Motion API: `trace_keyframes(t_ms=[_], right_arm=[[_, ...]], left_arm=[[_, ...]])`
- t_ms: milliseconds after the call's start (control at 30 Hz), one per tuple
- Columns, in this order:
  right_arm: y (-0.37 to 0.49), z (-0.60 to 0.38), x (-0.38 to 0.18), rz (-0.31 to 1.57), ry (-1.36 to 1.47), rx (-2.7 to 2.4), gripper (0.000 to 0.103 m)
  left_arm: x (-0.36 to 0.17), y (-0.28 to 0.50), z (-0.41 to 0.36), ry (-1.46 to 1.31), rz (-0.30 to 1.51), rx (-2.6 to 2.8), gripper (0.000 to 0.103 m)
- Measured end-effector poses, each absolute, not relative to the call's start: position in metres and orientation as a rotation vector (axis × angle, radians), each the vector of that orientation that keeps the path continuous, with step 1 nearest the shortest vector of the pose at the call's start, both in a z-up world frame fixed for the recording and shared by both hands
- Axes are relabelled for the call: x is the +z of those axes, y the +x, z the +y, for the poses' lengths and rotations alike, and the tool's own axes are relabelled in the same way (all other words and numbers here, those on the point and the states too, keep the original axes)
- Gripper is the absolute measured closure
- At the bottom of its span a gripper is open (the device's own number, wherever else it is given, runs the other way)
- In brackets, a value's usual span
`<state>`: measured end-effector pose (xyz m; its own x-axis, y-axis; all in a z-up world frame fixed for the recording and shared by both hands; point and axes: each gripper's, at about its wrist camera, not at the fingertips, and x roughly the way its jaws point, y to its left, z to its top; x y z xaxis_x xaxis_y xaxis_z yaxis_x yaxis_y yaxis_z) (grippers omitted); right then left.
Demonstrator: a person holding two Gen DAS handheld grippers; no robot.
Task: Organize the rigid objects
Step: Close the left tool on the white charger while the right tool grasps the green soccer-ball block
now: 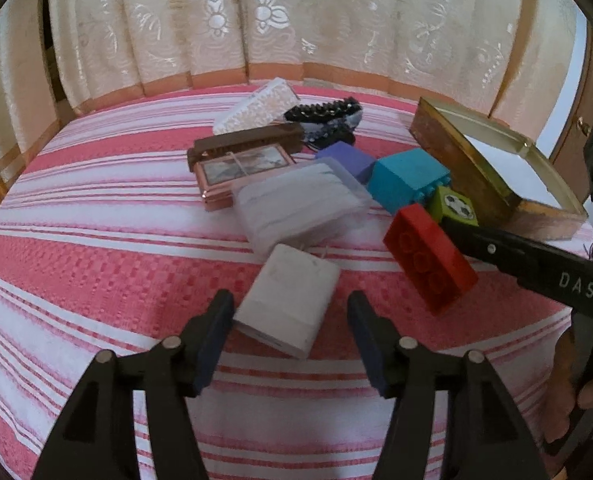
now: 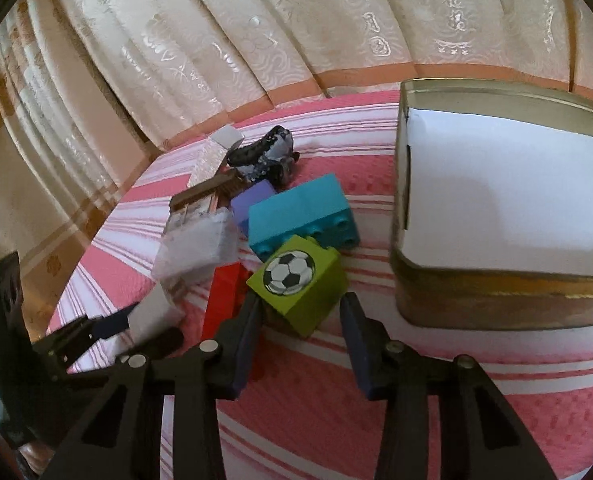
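Left tongs (image 1: 290,314) released, jaws straddling a small white box (image 1: 290,300) lying flat on the pink-and-white striped cloth (image 1: 96,264); one pad just beside its edge, the other apart. Right tongs (image 2: 300,312) spread around a green block with a football print (image 2: 298,282); left pad touching its side, right pad apart, no grasp. Red brick (image 1: 428,258) just beside it, teal brick (image 2: 302,216) behind. Open tin box (image 2: 496,216) to the right, white inside. Cream curtain (image 1: 256,20) behind.
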<state>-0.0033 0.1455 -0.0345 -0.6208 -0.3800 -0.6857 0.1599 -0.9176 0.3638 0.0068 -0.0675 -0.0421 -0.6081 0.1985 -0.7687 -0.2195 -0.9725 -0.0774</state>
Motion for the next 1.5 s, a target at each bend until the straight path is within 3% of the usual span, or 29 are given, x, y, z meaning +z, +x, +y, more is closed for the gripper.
trace_keyframes(t_ms=[233,367,433,633,867,933,1000,1100,1300,1500], right_arm=[[-0.02,0.143,-0.034,-0.477,1.185,-2.579,0.056],[-0.024,0.138,-0.033,-0.471,1.175,-2.569,0.042],[-0.024,0.138,-0.033,-0.459,1.176,-2.568,0.04],[-0.032,0.147,-0.034,-0.71,1.172,-2.585,0.04],[-0.04,0.117,-0.029,-0.43,1.204,-2.711,0.037],[-0.041,0.111,-0.029,-0.321,1.215,-2.728,0.041],[-0.038,0.11,-0.03,-0.226,1.232,-2.739,0.052],[-0.032,0.122,-0.03,-0.233,1.227,-2.728,0.066],[-0.019,0.145,-0.031,-0.369,1.166,-2.63,0.069],[0.007,0.143,-0.013,-0.292,1.006,-2.649,0.069]], left_arm=[[-0.043,-0.001,-0.073,-1.247,-0.004,2.62,0.041],[-0.042,-0.002,-0.074,-1.243,-0.019,2.612,0.041],[-0.043,-0.002,-0.075,-1.242,-0.025,2.611,0.041],[-0.043,-0.002,-0.077,-1.236,-0.046,2.605,0.041],[-0.044,-0.002,-0.075,-1.238,-0.031,2.609,0.041],[-0.044,-0.002,-0.074,-1.239,-0.025,2.611,0.041],[-0.044,-0.001,-0.077,-1.236,-0.039,2.608,0.042],[-0.043,-0.002,-0.079,-1.233,-0.053,2.611,0.047],[-0.043,-0.002,-0.088,-1.222,-0.127,2.613,0.064],[-0.042,-0.001,-0.094,-1.221,-0.191,2.614,0.065]])
